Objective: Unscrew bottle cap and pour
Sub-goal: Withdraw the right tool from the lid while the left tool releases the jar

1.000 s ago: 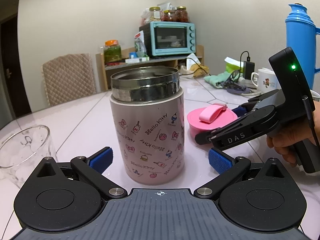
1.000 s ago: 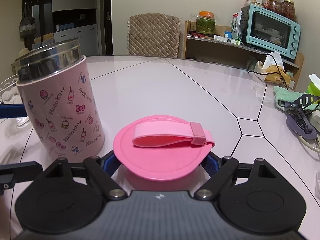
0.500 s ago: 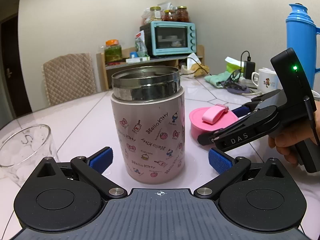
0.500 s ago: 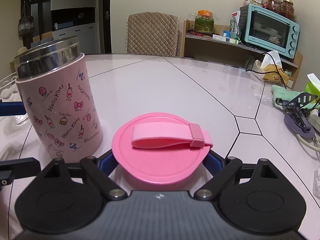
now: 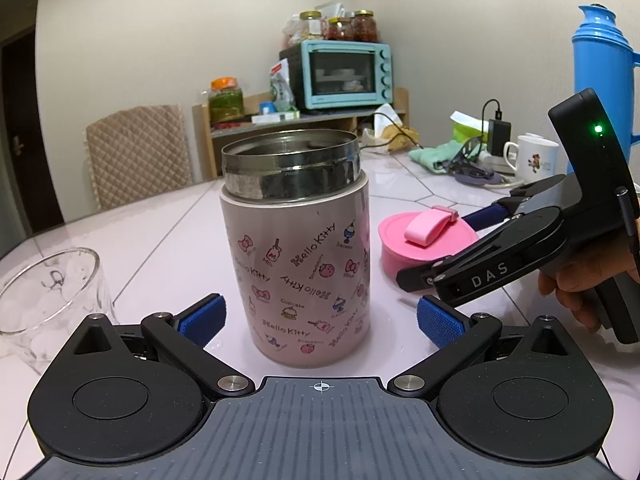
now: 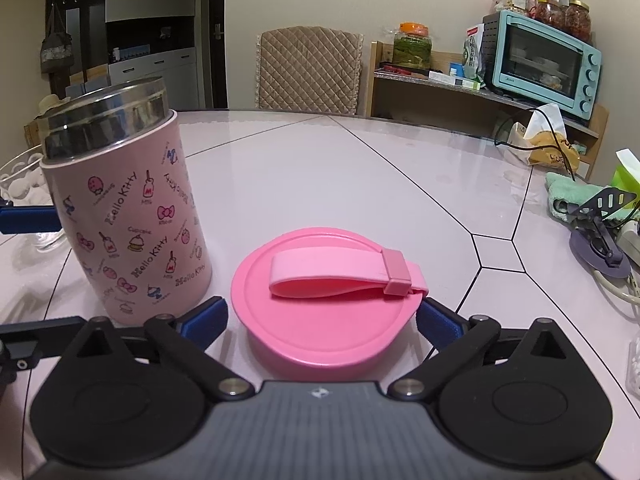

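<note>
A pink Hello Kitty jar (image 5: 298, 264) with a steel rim stands upright and uncapped on the table; it also shows in the right wrist view (image 6: 124, 216). My left gripper (image 5: 320, 318) is open, its blue pads on either side of the jar's base, apart from it. The pink cap (image 6: 324, 304) with a strap lies flat on the table to the jar's right, also seen in the left wrist view (image 5: 424, 240). My right gripper (image 6: 322, 322) is open around the cap, with small gaps at both pads. A clear glass (image 5: 48, 292) stands left of the jar.
A blue thermos (image 5: 604, 92), a white mug (image 5: 534, 158), cables and a green cloth (image 6: 572, 196) crowd the table's right side. A quilted chair (image 6: 308, 72) and a shelf with a teal oven (image 6: 540, 64) stand beyond the table.
My right gripper's pads have spread off the cap, which now rests on the table. My left gripper and the jar have barely moved.
</note>
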A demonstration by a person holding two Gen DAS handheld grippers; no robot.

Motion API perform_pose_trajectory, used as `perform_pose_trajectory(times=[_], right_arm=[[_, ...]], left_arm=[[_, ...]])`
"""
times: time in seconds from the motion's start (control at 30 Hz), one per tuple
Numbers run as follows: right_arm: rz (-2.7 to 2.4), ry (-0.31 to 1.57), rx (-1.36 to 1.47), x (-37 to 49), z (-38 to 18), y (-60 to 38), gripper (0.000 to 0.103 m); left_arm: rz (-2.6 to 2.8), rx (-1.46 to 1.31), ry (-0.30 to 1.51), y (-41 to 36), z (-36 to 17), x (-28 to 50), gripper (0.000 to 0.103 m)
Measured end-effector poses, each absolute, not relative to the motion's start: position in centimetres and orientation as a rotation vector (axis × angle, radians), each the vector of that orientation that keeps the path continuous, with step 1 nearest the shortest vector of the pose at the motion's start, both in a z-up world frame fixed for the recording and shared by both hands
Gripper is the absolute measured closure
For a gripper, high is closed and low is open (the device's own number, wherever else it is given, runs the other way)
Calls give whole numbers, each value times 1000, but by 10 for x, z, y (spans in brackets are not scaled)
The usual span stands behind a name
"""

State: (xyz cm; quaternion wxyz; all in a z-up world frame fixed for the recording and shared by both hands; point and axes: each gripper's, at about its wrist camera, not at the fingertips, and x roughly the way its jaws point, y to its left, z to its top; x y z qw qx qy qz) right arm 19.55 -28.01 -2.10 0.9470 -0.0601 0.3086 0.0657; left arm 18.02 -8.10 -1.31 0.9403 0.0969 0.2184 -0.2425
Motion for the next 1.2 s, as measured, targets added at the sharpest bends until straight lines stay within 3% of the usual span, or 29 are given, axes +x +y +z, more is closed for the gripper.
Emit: perform_pose_trajectory(times=[1.2], right_arm=[[120,491,62,137,18,-300,0]], left_arm=[[-460,209,432,-83,-8,165,0]])
